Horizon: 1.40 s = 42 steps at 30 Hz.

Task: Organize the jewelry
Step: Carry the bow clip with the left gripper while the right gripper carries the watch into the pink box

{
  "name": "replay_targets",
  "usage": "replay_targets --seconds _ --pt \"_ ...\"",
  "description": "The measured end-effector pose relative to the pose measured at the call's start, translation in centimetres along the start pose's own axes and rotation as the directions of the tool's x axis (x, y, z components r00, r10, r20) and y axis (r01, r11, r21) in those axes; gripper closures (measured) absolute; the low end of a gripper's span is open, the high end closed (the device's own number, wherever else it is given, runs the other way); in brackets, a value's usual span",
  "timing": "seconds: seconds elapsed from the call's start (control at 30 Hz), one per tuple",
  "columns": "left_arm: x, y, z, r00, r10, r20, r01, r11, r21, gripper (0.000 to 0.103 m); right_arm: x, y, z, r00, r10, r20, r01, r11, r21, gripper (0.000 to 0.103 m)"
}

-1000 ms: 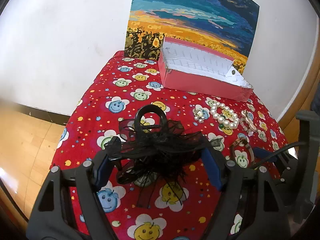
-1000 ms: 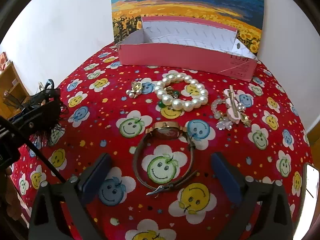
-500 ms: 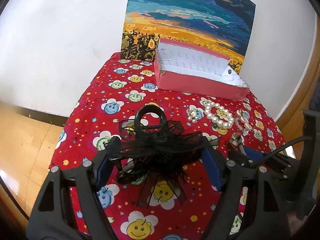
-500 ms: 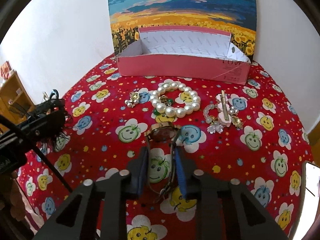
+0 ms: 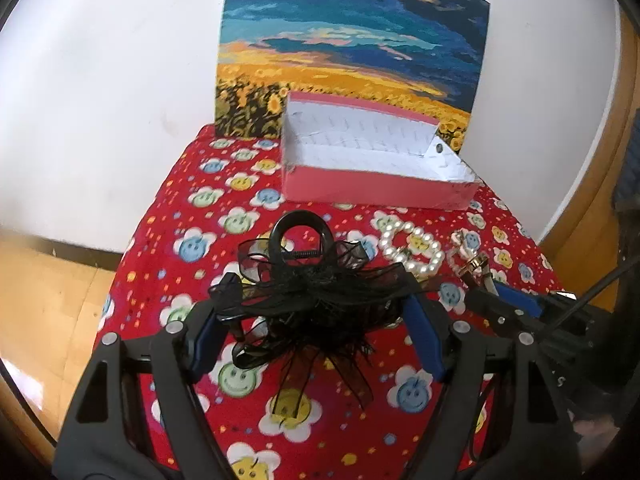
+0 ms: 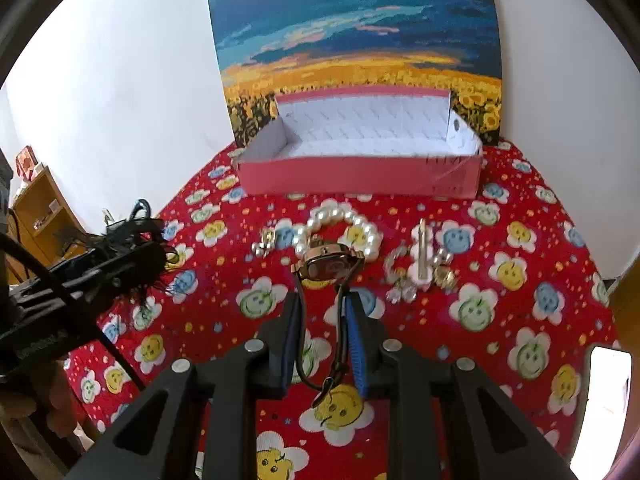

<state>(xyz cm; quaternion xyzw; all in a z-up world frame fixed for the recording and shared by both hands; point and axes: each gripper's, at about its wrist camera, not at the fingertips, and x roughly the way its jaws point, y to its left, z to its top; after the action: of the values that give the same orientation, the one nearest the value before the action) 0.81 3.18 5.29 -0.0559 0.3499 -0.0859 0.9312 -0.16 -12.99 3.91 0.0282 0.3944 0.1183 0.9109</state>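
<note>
My left gripper [image 5: 316,304] is shut on a black hair claw with a lace bow [image 5: 304,280] and holds it above the red smiley tablecloth [image 5: 200,240]. The jaws of my right gripper [image 6: 322,312] are closing, and its pads press on the strap of a gold wristwatch [image 6: 330,264], which hangs off the cloth. The open pink box [image 6: 360,178] with a white lining stands at the back and looks empty. A pearl bracelet [image 6: 360,220], small earrings [image 6: 264,240] and a pink hairpin with beaded pieces [image 6: 422,260] lie in front of the box.
A sunflower painting [image 6: 360,40] leans on the white wall behind the box. A wooden shelf [image 6: 36,208] stands at the left beyond the table. A white phone-like slab [image 6: 608,400] lies at the table's right edge. The left gripper [image 6: 120,264] shows at the left of the right wrist view.
My right gripper went from wide open around the watch to closed on its strap and lifted it. My left gripper rose a little with the hair claw.
</note>
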Motion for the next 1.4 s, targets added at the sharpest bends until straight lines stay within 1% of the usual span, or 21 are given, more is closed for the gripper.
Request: replay_targets --seconds 0.23,0.4,0.5,0.7,0.83,1.03,1.2,1.33,1.4 --pt "0.4 -1.3 2.8 0.999 -0.010 0.043 0.008 0.999 0.044 0.031 -1.2 -0.8 2.9 0.999 -0.023 0.046 0.024 0.999 -0.023 0.078" --pt "1.5 -1.8 5.2 0.998 -0.018 0.064 0.014 0.998 0.063 0.031 -1.2 -1.6 5.3 0.998 -0.020 0.055 0.021 1.000 -0.016 0.078" --pt "2.6 -2.0 6.6 0.997 -0.025 0.072 0.020 0.998 0.065 0.031 -0.7 -2.1 6.7 0.998 -0.024 0.052 0.026 0.999 -0.027 0.078" --pt "5.8 -2.4 9.1 0.997 -0.026 0.074 0.022 0.998 0.063 0.031 1.4 -3.5 9.4 0.998 -0.045 0.033 0.046 0.999 -0.012 0.078" --pt "8.1 -2.8 10.1 0.998 -0.015 0.065 0.011 0.998 0.059 0.031 2.9 -4.9 11.3 0.999 -0.048 0.015 0.048 0.999 0.016 0.078" --pt "12.0 -3.5 10.9 1.000 0.003 0.024 -0.005 0.997 0.081 0.031 4.9 -7.0 13.4 0.999 -0.040 -0.013 0.041 0.998 0.056 0.078" --pt "14.3 -3.9 11.5 1.000 0.011 0.000 -0.011 0.996 0.090 0.031 6.6 -8.5 14.3 0.998 -0.039 -0.044 0.043 0.996 0.083 0.078" --pt "15.4 -4.0 12.1 1.000 0.022 0.006 -0.023 0.996 0.088 0.031 8.2 -9.5 14.7 0.996 -0.051 -0.070 0.057 0.995 0.087 0.078" --pt "16.0 -3.8 12.3 1.000 0.015 0.001 -0.015 0.997 0.077 0.031 8.8 -10.0 14.8 0.996 -0.061 -0.073 0.067 0.994 0.083 0.078"
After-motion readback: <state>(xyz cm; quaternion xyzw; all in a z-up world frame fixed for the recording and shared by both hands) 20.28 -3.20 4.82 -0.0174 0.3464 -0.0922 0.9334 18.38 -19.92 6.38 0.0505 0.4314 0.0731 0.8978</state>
